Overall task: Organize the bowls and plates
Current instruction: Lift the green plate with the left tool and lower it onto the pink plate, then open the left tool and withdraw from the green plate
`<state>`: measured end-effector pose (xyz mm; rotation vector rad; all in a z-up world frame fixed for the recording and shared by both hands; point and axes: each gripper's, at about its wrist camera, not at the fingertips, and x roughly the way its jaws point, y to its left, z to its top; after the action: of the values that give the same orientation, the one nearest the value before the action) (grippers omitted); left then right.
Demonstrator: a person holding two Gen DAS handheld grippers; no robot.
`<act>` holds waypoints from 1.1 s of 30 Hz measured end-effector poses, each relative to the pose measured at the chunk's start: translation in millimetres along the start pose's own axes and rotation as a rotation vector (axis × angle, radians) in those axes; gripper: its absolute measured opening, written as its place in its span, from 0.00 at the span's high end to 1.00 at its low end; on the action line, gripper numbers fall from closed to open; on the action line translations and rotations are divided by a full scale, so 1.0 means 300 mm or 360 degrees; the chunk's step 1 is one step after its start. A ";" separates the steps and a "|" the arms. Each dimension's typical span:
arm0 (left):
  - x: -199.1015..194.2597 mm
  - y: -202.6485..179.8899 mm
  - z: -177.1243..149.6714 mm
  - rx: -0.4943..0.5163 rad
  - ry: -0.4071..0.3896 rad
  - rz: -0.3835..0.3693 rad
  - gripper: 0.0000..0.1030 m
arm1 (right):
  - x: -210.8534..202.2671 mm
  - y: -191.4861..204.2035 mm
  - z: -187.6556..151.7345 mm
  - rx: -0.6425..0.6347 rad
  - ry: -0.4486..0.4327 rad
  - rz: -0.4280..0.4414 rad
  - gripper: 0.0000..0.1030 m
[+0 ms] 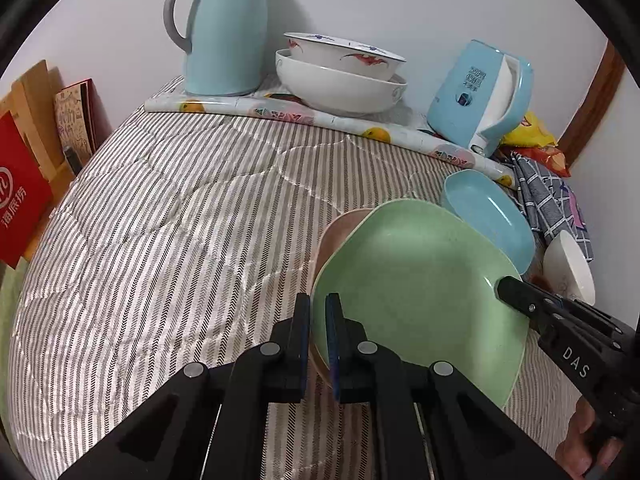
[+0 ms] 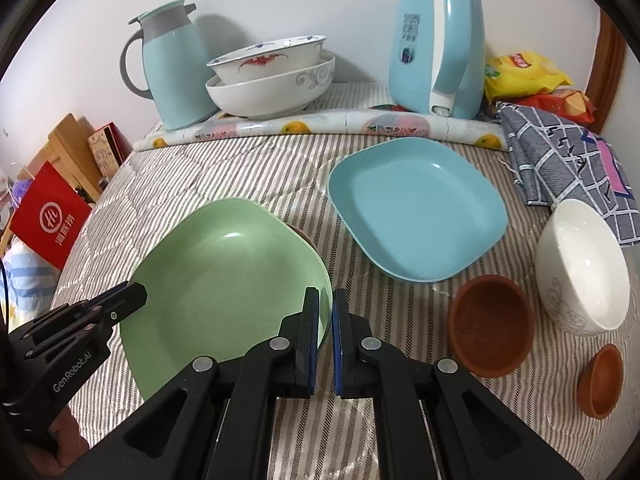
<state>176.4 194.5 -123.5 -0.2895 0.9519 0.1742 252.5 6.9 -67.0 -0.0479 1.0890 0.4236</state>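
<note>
A green square plate (image 1: 416, 292) (image 2: 224, 276) is held by two opposite rims. My left gripper (image 1: 318, 308) (image 2: 136, 294) is shut on one rim and my right gripper (image 2: 326, 300) (image 1: 508, 286) is shut on the other. Under the green plate lies a pinkish plate (image 1: 336, 232) (image 2: 301, 236), mostly hidden; I cannot tell whether the two touch. A blue square plate (image 2: 416, 208) (image 1: 488, 216) lies on the striped cloth beyond. A white bowl (image 2: 580, 268) (image 1: 568, 268) lies tipped at the right. Two brown bowls, a larger (image 2: 492, 328) and a smaller (image 2: 600, 380), sit near it.
Two stacked white bowls (image 1: 340, 88) (image 2: 272, 84) stand at the back by the wall, between a pale blue jug (image 1: 224, 40) and a blue kettle (image 1: 480, 96). A checked cloth (image 2: 560, 160) and snack bags (image 2: 524, 72) lie at the back right. A red bag (image 2: 52, 220) stands past the left edge.
</note>
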 end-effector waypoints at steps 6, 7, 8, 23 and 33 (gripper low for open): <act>0.016 0.010 0.004 -0.0012 0.0014 -0.0003 0.92 | 0.040 0.013 0.016 -0.0026 0.0020 -0.0009 0.92; 0.019 0.010 0.005 -0.0016 0.0022 -0.0006 0.92 | 0.042 0.015 0.021 -0.0031 0.0020 -0.0014 0.92; 0.020 0.010 0.006 -0.0018 0.0025 -0.0008 0.92 | 0.043 0.015 0.025 -0.0030 0.0019 -0.0017 0.92; -0.051 -0.006 -0.011 -0.0018 0.0007 0.0031 0.57 | -0.102 -0.049 -0.025 0.0008 -0.0062 -0.0016 0.55; -0.098 -0.006 -0.037 -0.0034 -0.0015 0.0025 0.56 | -0.054 -0.041 -0.088 -0.0008 0.0015 -0.0023 0.61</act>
<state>151.5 188.8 -105.0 -0.3011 0.9436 0.2000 228.1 -15.7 -67.3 -0.0623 1.0962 0.4136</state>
